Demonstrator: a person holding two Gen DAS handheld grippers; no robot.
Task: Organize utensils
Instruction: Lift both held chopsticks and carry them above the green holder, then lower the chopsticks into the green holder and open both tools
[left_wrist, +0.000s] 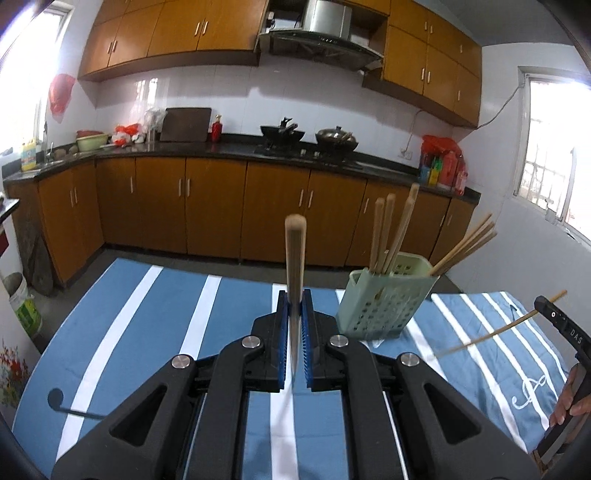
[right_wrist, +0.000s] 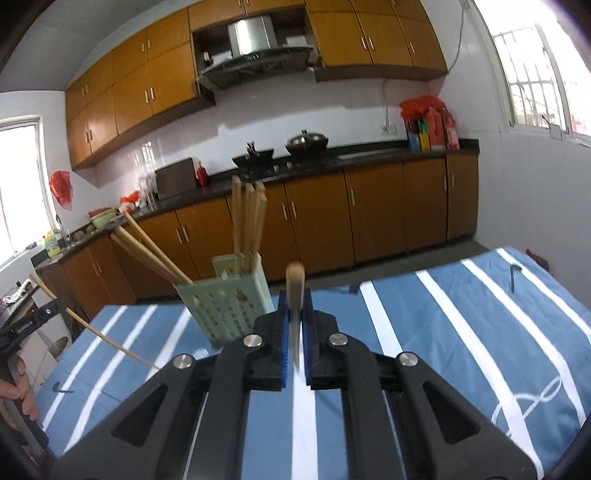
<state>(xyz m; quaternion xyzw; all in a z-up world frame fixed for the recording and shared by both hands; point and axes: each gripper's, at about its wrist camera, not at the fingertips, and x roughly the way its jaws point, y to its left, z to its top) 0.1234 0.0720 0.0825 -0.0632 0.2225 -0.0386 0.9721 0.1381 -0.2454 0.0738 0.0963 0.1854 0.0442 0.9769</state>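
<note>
Bamboo chopsticks clamped, one in my left gripper (left_wrist: 295, 314), one in right gripper (right_wrist: 295, 314); next, tip each into green holder (left_wrist: 384, 299) at two o'clock.

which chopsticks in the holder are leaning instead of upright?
The bunch in the compartment on the green holder's right in the left wrist view, slanting out over its rim. The other bunch stands nearly upright.

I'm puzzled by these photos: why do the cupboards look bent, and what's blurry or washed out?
Both wrist views: fisheye lenses bow the cabinets, and the windows glare white. Left view: the green holder smears slightly. Right view: the held chopstick's tip is blurred.
</note>
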